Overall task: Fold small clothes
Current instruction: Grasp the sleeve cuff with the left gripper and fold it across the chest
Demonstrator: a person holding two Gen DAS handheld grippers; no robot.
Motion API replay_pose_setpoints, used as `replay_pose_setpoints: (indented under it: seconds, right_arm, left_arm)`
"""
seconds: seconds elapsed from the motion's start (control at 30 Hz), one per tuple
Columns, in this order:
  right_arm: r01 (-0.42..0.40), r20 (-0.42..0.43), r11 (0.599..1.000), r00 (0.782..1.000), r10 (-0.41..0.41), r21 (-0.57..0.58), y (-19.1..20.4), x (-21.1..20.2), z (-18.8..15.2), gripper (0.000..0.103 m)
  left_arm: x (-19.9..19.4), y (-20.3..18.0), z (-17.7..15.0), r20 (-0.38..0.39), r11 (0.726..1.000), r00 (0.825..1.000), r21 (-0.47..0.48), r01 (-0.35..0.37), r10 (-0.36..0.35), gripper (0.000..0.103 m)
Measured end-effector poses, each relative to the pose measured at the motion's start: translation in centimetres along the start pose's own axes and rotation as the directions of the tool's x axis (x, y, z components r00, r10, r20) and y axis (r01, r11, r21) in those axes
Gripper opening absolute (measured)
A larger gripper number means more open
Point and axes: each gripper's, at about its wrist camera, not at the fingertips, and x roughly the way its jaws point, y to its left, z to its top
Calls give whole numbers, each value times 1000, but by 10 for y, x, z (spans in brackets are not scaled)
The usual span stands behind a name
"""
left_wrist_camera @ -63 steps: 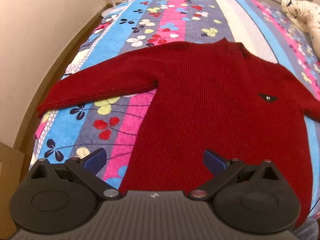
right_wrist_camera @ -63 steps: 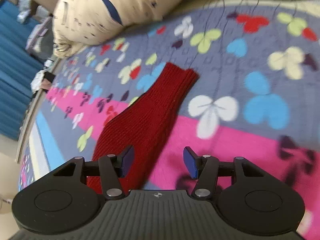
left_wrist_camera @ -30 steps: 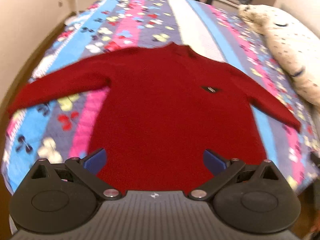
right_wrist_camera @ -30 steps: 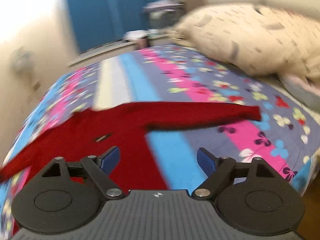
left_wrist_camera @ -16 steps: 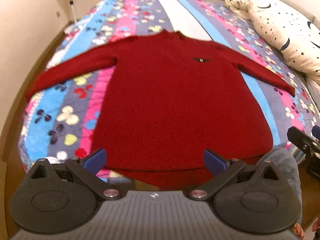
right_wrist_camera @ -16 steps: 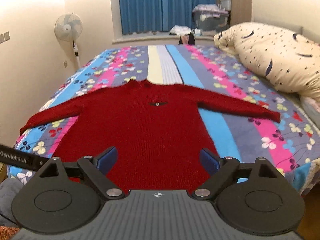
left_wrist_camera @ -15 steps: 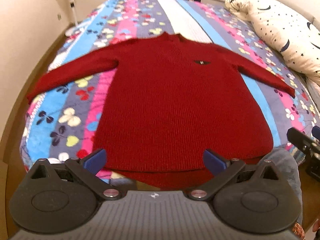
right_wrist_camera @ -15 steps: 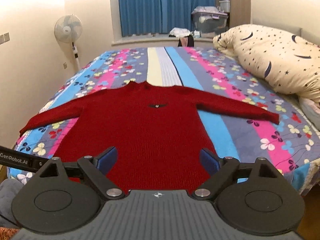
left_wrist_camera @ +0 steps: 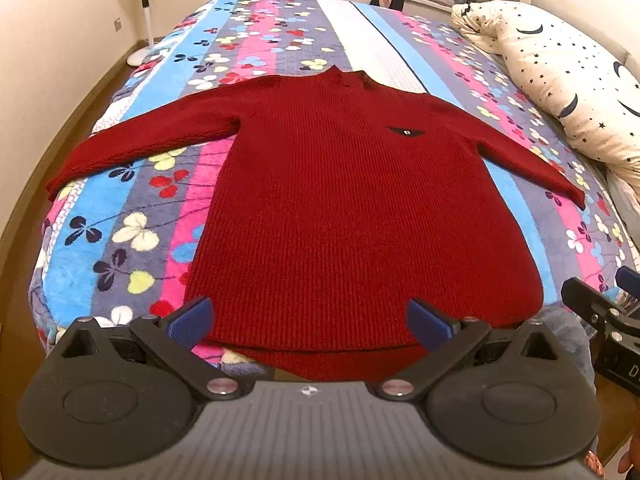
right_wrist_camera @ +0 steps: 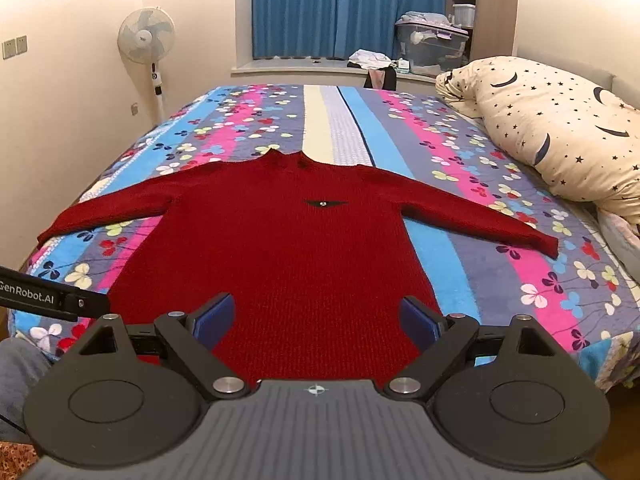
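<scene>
A small red knit sweater (left_wrist_camera: 352,208) lies flat, front up, on the flowered striped bed cover (left_wrist_camera: 120,216), both sleeves spread out sideways and its hem at the near bed edge. It also shows in the right wrist view (right_wrist_camera: 288,248). My left gripper (left_wrist_camera: 310,318) is open and empty, held just short of the hem. My right gripper (right_wrist_camera: 316,316) is open and empty, held back from the hem. The right gripper's body shows at the right edge of the left wrist view (left_wrist_camera: 600,316).
A large star-and-moon pillow (right_wrist_camera: 560,128) lies along the bed's right side. A standing fan (right_wrist_camera: 147,40) is by the left wall. Blue curtains (right_wrist_camera: 344,4) and storage boxes (right_wrist_camera: 430,46) are behind the bed. A wall runs close along the left.
Both grippers have pulled back from the sleeves to the foot of the bed and now face the whole sweater. In the last half second little has moved.
</scene>
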Motion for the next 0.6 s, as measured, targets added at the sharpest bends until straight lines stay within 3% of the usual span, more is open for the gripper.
replay_pose_setpoints:
  seconds: [0.43,0.53,0.6]
  right_arm:
    - [9,-79,998,997,-14,-55,21,31,11,90]
    - [11,-108,999,994,-16,-51,22,40,12,90]
    - [16,-127,999,992,-22,-50,23,47,13,90]
  left_arm:
    - [40,30,15,-69,997,997,-79,10,-16,103]
    - [54,52,28,-75,989,996,-144,40,-52,103]
    - [64,80,44,-49,975,998,-222,27,-39,103]
